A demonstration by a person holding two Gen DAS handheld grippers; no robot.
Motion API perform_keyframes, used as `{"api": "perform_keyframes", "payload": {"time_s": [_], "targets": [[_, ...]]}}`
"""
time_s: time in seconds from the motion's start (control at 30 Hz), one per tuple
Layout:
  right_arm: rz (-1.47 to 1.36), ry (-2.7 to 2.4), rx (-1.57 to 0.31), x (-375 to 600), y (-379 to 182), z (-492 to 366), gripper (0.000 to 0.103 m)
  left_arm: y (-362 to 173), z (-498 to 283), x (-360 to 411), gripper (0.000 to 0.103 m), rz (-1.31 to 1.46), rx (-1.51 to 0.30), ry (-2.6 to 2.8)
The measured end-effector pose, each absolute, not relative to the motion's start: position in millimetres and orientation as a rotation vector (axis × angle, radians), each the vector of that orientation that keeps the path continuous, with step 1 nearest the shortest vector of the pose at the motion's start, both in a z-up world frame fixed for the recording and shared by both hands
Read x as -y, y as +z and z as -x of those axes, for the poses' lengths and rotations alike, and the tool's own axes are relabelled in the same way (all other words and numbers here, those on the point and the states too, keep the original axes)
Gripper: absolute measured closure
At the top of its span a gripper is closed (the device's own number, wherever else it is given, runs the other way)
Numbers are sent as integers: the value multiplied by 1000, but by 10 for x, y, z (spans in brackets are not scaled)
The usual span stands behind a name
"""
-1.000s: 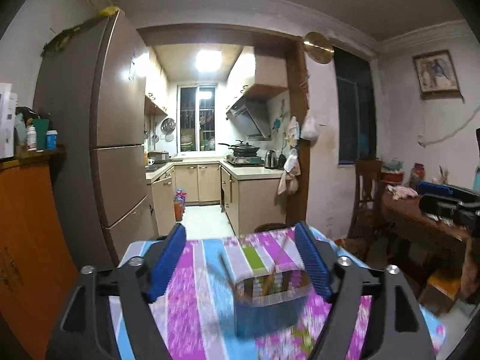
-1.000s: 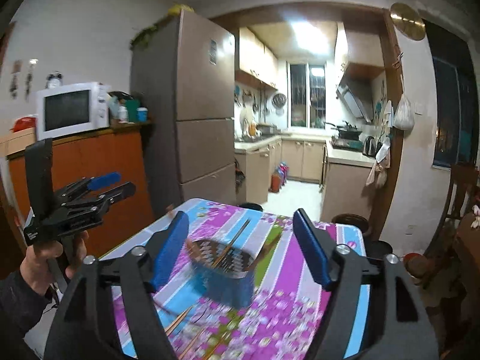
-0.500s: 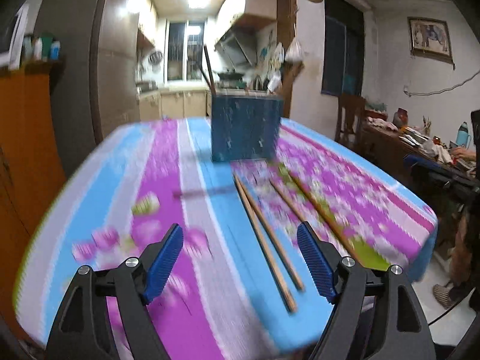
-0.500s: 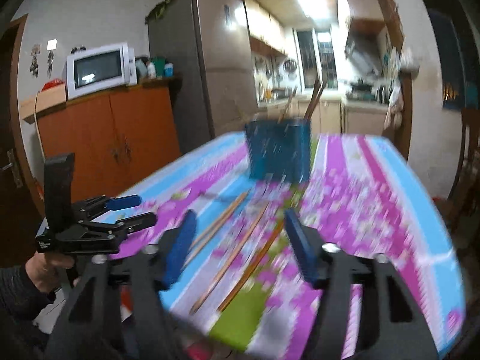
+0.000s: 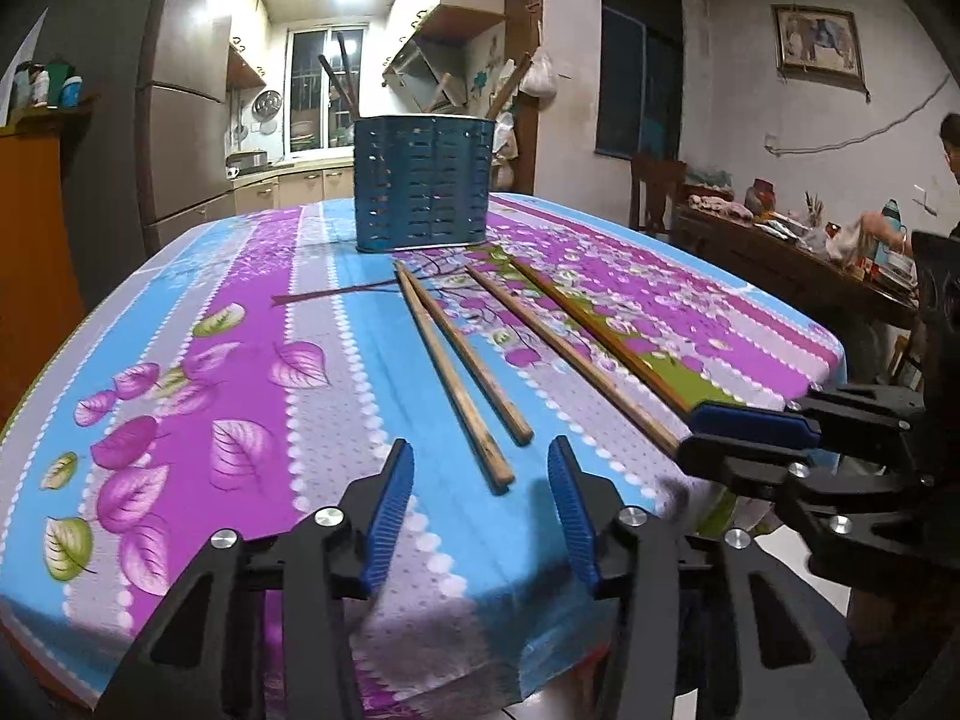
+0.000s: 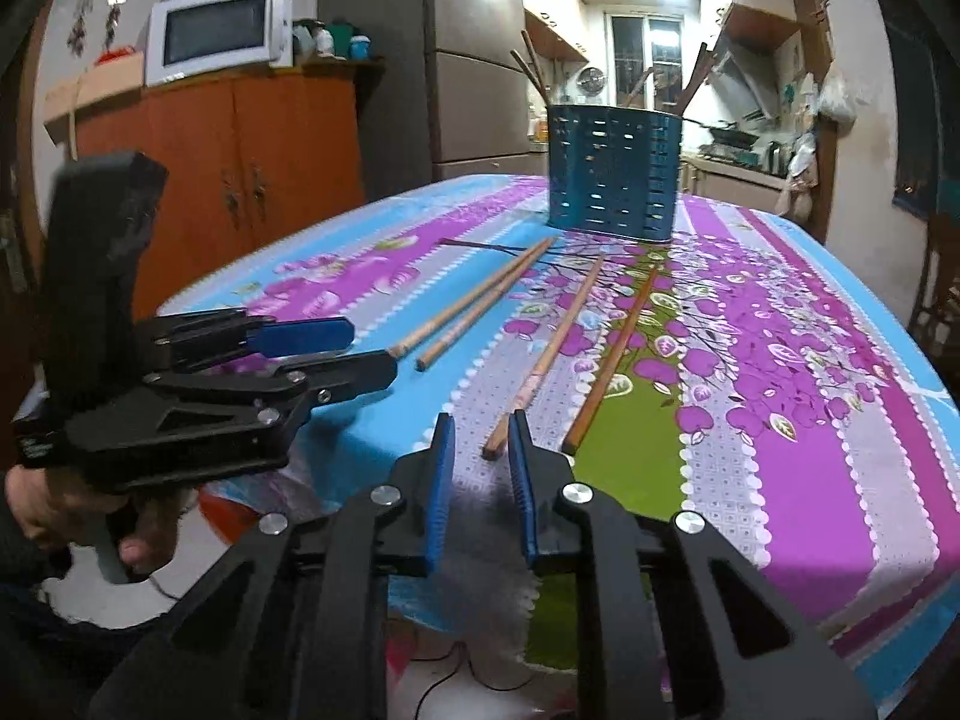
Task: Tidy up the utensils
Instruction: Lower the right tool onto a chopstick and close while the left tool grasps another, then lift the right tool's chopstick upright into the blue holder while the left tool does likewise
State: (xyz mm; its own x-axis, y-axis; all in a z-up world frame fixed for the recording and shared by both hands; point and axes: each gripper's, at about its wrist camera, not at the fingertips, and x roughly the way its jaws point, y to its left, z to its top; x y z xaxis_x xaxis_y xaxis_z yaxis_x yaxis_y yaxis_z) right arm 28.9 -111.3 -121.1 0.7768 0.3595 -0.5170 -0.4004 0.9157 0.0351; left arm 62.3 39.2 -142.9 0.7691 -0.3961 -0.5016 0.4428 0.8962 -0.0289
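Several wooden chopsticks (image 5: 462, 372) lie loose on the flowered tablecloth (image 5: 240, 360), pointing toward a blue slotted utensil holder (image 5: 422, 183) at the far side, which holds a few sticks. My left gripper (image 5: 480, 450) is open and empty, low over the near table edge, just short of the left pair's near ends. My right gripper (image 6: 480, 426) is open with a narrow gap and empty, just short of the near end of a chopstick (image 6: 543, 360). The holder also shows in the right wrist view (image 6: 615, 171). Each gripper appears in the other's view.
An orange cabinet (image 6: 240, 168) with a microwave (image 6: 216, 30) stands left of the table. A fridge (image 6: 474, 60) and the kitchen lie behind. A cluttered wooden desk (image 5: 792, 258) and a person (image 5: 951, 144) are at the right.
Both grippers dropped from high over the holder to table level at the near edge. Both sets of fingers have narrowed, the right more so. The chopsticks now lie just ahead of the fingertips.
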Motion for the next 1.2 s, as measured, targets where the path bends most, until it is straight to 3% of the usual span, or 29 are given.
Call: {"api": "perform_keyframes", "payload": {"time_s": [0.07, 0.13, 0.2, 0.23, 1.0, 1.1, 1.2], "targets": [[79, 382, -545, 1095, -1254, -311, 86, -1445, -607, -362, 57, -114, -504, -446], [73, 360, -535, 1088, -1285, -316, 86, -1452, -615, -352, 66, -124, -496, -436], [65, 349, -528, 1083, -1286, -338, 86, -1460, -631, -354, 91, -137, -486, -418], [61, 343, -522, 1080, -1292, -346, 86, -1460, -631, -362, 93, -135, -485, -415], [37, 264, -445, 997, -1363, -314, 87, -1559, -554, -339, 93, -146, -388, -378], [11, 278, -456, 1030, -1342, -322, 95, -1554, -543, -325, 95, -146, -391, -366], [-10, 286, -458, 1067, -1331, -323, 96, -1529, -516, -346, 96, -132, -386, -357]]}}
